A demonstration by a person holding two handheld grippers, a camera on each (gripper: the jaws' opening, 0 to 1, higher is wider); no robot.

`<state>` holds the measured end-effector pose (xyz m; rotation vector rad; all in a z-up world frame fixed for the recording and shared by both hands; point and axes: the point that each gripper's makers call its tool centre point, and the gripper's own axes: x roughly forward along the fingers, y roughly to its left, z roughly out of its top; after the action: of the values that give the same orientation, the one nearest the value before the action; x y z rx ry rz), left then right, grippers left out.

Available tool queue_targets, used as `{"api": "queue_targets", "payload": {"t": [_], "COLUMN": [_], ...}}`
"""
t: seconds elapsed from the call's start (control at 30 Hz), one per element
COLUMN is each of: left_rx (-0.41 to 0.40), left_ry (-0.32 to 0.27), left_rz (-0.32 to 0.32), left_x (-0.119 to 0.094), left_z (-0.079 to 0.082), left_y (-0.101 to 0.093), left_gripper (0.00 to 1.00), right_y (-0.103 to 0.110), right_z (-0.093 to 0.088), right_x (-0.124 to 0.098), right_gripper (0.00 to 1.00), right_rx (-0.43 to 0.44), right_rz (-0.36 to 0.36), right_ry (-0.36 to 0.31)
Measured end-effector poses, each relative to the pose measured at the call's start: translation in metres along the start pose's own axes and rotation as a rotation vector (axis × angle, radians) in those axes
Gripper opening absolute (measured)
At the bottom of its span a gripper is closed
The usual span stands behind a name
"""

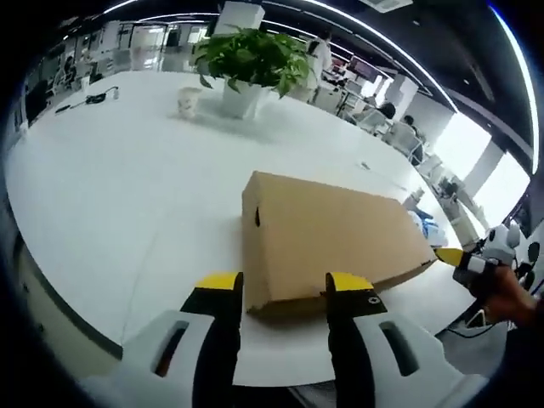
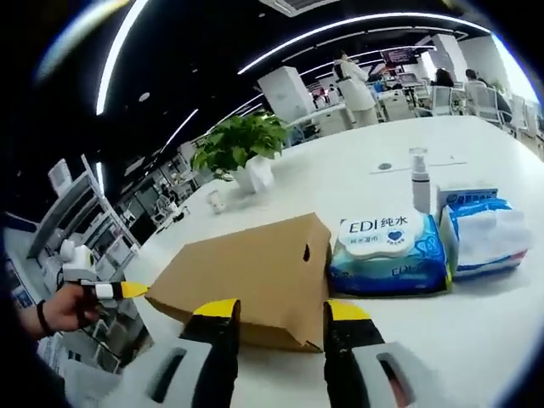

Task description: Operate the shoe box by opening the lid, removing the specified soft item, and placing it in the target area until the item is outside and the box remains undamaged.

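A brown cardboard shoe box lies on the white table with its lid closed; it has a small hole in its end wall. My left gripper stands open just short of the box's near corner, nothing between its yellow-tipped jaws. The right gripper, held by a hand, hovers at the box's far right end. In the right gripper view the same box lies just beyond my right gripper, which is open and empty. The left gripper sits by the box's other end, in a hand.
A pack of wet wipes touches the box's side, with a blue tissue pack and a spray bottle beside it. A potted plant and a paper cup stand farther back. Chairs and people are beyond the table.
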<state>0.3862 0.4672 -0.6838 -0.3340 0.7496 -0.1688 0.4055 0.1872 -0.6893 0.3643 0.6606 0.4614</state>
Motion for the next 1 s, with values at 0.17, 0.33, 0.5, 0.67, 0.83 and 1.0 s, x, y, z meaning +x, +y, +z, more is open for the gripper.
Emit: {"api": "queue_targets", "payload": {"t": [0.17, 0.33, 0.5, 0.67, 0.83, 1.0], "left_rx": [-0.013, -0.046, -0.084, -0.090, -0.082, -0.069], "left_ry": [0.028, 0.062, 0.082, 0.071, 0.070, 0.070], "left_rz": [-0.010, -0.017, -0.026, -0.038, -0.039, -0.042], "left_x": [0.011, 0.015, 0.019, 0.018, 0.026, 0.039], "left_z": [-0.005, -0.015, -0.024, -0.021, -0.010, 0.006], "left_y": [-0.003, -0.003, -0.001, -0.002, 0.003, 0.008], "left_gripper": [0.39, 0.35, 0.36, 0.36, 0.36, 0.36], "right_y": [0.004, 0.003, -0.001, 0.000, 0.002, 0.002], "right_z": [-0.011, -0.017, -0.023, -0.022, -0.016, -0.007], "right_x": [0.012, 0.017, 0.020, 0.022, 0.032, 0.045], "right_gripper": [0.35, 0.36, 0.36, 0.35, 0.35, 0.35], "right_rx": [0.018, 0.030, 0.022, 0.040, 0.042, 0.045], "right_rz": [0.006, 0.001, -0.013, -0.025, -0.033, -0.043], "right_ry": [0.047, 0.067, 0.087, 0.065, 0.074, 0.083]}}
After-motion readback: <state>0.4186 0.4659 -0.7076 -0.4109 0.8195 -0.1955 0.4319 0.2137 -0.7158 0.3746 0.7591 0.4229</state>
